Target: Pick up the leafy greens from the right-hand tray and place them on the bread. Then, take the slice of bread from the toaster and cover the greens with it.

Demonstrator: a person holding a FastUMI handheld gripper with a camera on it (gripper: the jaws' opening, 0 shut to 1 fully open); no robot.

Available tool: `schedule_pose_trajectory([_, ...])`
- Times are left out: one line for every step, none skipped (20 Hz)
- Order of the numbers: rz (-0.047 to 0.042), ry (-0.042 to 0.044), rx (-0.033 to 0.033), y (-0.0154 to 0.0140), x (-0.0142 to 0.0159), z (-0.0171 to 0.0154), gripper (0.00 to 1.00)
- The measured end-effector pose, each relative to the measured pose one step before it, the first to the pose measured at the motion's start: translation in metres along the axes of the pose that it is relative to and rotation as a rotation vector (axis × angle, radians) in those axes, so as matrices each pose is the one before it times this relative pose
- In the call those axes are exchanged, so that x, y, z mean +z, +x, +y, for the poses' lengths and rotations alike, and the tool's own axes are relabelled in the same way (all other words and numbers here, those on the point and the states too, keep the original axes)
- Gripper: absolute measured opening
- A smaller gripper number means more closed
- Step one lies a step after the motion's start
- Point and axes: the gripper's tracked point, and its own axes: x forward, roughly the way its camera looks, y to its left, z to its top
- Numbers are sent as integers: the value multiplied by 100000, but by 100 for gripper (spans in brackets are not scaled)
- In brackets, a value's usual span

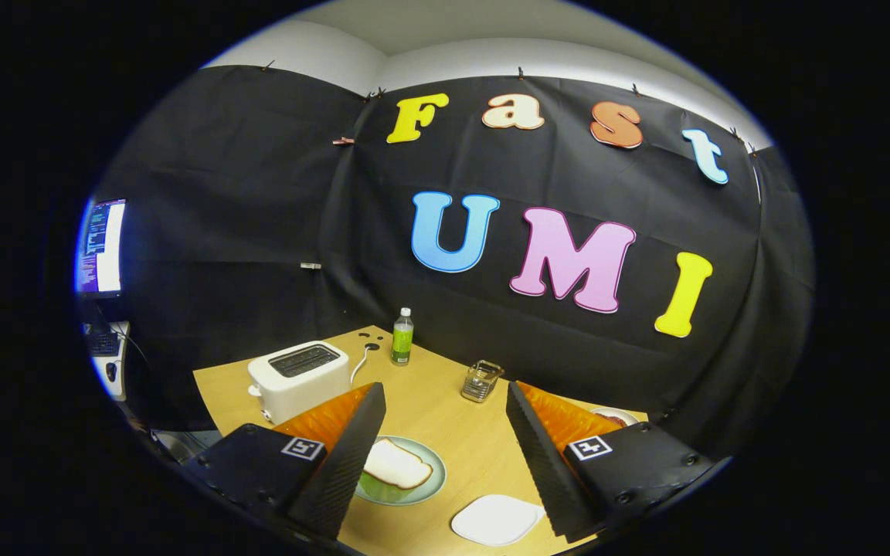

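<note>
Spread wide apart, the jaws of the gripper are holding nothing, and bare wooden table is showing in the gap between the two fingers. Just beside the left finger, partly tucked behind it, a round green plate is sitting on the table, and a slice of bread is lying on it, with a strip of green showing under the slice at its near edge; whether that is the leafy greens or the plate itself cannot be told. Nearer than the plate, low between the fingers and closer to the right one, a white tray with rounded corners is lying flat. Beyond the left finger, a white toaster is standing with its slots facing up, and what is in the slots cannot be made out. A white cord is trailing from it toward the back of the table. Farther back, a small bottle with a green label is standing upright, and to its right, ahead of the gap, a clear glass container is sitting. Behind the right finger, the rim of another plate is peeking out.
</note>
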Motion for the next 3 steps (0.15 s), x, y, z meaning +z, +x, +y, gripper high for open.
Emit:
schedule_pose_trajectory([-871,135,859,-38,204,51,98])
schedule_pose_trajectory([-409,351,933,-2,42,82,98])
schedule_pose_trajectory([42,-51,1046,-136,-110,41,98])
